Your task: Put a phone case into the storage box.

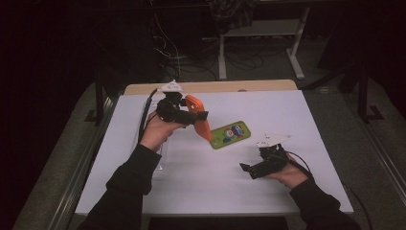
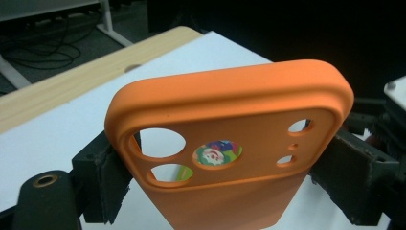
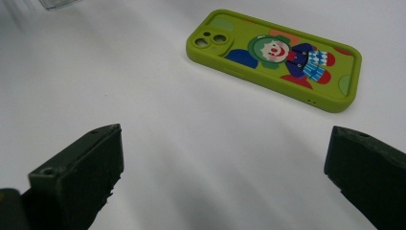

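Covering most of the high view is a white table point(image 1: 287, 124), with a strip of light wood point(image 1: 210, 87) along its far edge and dark floor with cables beyond it. Two forearms in dark sleeves come in from the bottom, each hand holding a black gripper.

The left gripper point(image 1: 198, 116) is raised over the far left part of the table. Its two jaws are closed on an orange phone case point(image 1: 201, 122), which they press from both sides. In the left gripper view the orange phone case point(image 2: 230, 158) stands upright between the jaws, its camera holes at the top, and through the holes the green case on the table is seen.

The right gripper point(image 1: 246, 170) is low over the near right part of the table. Its jaws stand wide apart with nothing between them, as the right gripper view shows.

A green phone case point(image 1: 231, 134) with a clown picture lies flat near the middle of the table, just beside the lower end of the orange one and well apart from the right gripper. In the right gripper view the green phone case point(image 3: 273, 57) lies ahead of the open jaws, camera holes to the left.
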`<control>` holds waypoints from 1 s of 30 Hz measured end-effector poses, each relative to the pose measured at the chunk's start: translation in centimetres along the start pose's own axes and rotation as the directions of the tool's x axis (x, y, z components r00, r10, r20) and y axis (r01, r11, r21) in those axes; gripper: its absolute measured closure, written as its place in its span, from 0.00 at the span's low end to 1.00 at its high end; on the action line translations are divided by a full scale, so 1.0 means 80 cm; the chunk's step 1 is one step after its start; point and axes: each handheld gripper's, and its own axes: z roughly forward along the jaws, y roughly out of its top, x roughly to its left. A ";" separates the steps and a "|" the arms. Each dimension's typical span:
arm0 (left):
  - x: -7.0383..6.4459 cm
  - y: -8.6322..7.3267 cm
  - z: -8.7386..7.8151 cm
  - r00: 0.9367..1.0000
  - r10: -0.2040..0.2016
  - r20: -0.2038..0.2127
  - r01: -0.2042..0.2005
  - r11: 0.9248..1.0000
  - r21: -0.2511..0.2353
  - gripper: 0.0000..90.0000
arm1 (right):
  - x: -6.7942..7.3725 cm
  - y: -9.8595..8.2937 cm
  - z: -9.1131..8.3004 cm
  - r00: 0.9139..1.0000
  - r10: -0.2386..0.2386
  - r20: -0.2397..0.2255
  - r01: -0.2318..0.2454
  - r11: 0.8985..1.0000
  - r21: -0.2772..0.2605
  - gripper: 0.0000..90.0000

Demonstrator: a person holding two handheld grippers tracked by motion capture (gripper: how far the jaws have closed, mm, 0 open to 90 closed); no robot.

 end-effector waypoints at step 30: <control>0.119 0.042 -0.071 0.950 -0.053 -0.307 0.048 0.999 -0.023 0.16 | -0.002 0.000 0.001 1.000 -0.004 -0.010 0.004 1.000 0.003 0.00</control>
